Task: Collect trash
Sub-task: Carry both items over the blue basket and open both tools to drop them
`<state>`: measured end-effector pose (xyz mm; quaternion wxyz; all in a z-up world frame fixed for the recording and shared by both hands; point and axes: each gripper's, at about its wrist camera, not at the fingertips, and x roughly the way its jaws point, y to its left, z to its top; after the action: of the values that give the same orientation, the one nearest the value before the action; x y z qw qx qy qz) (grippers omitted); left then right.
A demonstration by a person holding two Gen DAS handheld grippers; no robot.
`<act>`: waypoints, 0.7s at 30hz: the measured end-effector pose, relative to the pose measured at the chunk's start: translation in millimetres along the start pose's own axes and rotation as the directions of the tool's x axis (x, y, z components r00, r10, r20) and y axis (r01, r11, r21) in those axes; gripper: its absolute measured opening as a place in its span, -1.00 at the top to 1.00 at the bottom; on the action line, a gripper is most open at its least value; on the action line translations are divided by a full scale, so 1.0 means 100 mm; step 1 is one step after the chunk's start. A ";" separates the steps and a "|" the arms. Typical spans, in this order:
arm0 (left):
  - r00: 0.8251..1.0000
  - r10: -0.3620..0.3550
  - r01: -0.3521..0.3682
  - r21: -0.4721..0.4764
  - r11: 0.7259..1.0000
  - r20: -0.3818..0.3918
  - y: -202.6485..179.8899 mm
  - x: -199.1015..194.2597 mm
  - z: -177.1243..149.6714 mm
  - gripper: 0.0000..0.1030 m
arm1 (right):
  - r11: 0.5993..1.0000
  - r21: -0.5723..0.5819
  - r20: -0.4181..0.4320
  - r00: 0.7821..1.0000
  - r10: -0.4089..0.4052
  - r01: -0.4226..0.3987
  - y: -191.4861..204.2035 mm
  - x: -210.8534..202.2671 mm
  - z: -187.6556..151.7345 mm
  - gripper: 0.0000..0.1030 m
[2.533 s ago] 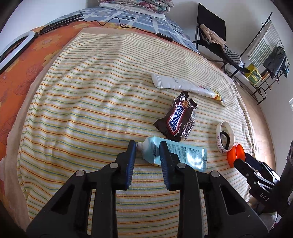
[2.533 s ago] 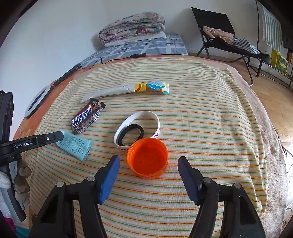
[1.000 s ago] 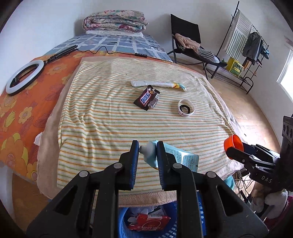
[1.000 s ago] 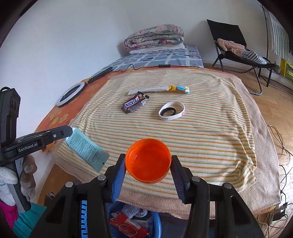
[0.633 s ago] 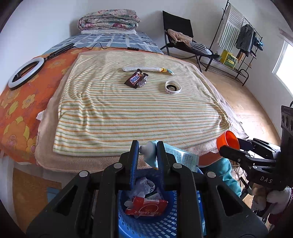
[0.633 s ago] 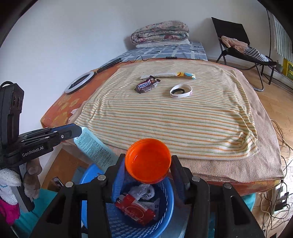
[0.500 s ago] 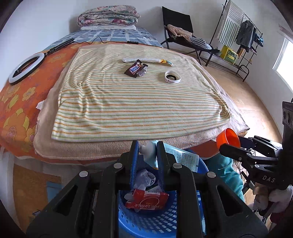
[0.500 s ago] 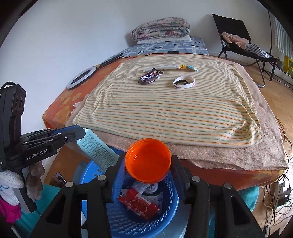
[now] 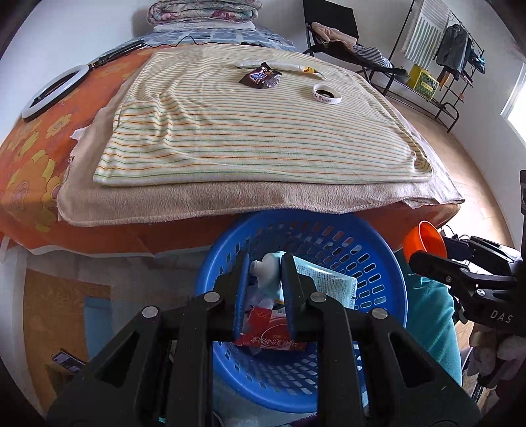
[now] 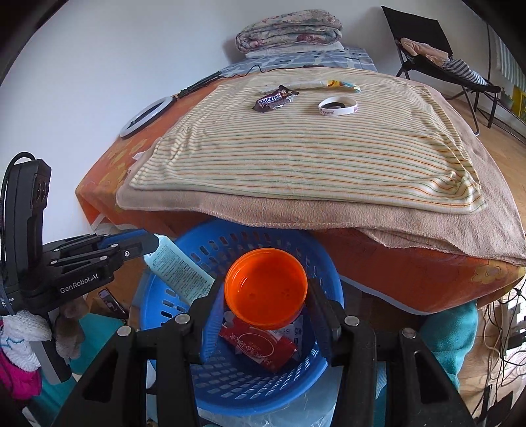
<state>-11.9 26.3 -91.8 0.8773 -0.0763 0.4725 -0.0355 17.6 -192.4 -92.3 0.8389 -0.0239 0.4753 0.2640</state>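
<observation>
My left gripper pinches the tube, right gripper clamps the orange lid, both over the blue basket (some trash inside). Snickers wrapper, long wrapper remain at 12 o'clock on the bed.

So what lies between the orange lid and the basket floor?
A red packet and crumpled wrappers; the lid hangs above them, seen in the right wrist view.

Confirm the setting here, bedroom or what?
Most likely a bedroom: a bed under a striped yellow blanket, folded floral quilts stacked by the wall, and a metal clothes rack hung with garments.
</observation>
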 end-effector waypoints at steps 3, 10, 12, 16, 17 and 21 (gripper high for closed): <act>1.000 0.003 -0.003 0.003 1.000 -0.010 0.01 0.03 -0.01 0.65 | 1.000 -0.002 -0.010 1.000 -0.002 0.002 0.03 0.03 -0.04 0.03; 0.999 0.019 -0.018 0.015 1.000 -0.026 0.00 0.08 -0.05 0.64 | 1.000 0.007 -0.026 1.000 0.001 -0.001 0.04 0.09 -0.08 0.03; 0.999 0.021 -0.020 0.016 1.000 -0.033 0.00 0.10 -0.06 0.64 | 1.000 0.008 -0.029 1.000 -0.001 0.001 0.04 0.10 -0.10 0.03; 0.999 0.022 -0.021 0.016 1.000 -0.046 0.01 0.13 -0.08 0.64 | 1.000 0.013 -0.037 0.999 0.003 -0.003 0.04 0.12 -0.10 0.00; 0.999 0.023 -0.023 0.015 1.000 -0.049 0.01 0.13 -0.08 0.64 | 1.000 0.014 -0.038 0.999 0.002 -0.002 0.04 0.12 -0.11 0.00; 0.998 0.025 -0.025 0.010 1.000 -0.059 0.01 0.15 -0.09 0.64 | 1.000 0.021 -0.041 0.999 0.005 -0.005 0.04 0.13 -0.11 -0.02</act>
<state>-10.7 24.3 -109.3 0.8636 -0.0654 0.4990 -0.0289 12.0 -187.0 -108.0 0.8286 -0.0193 0.4952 0.2605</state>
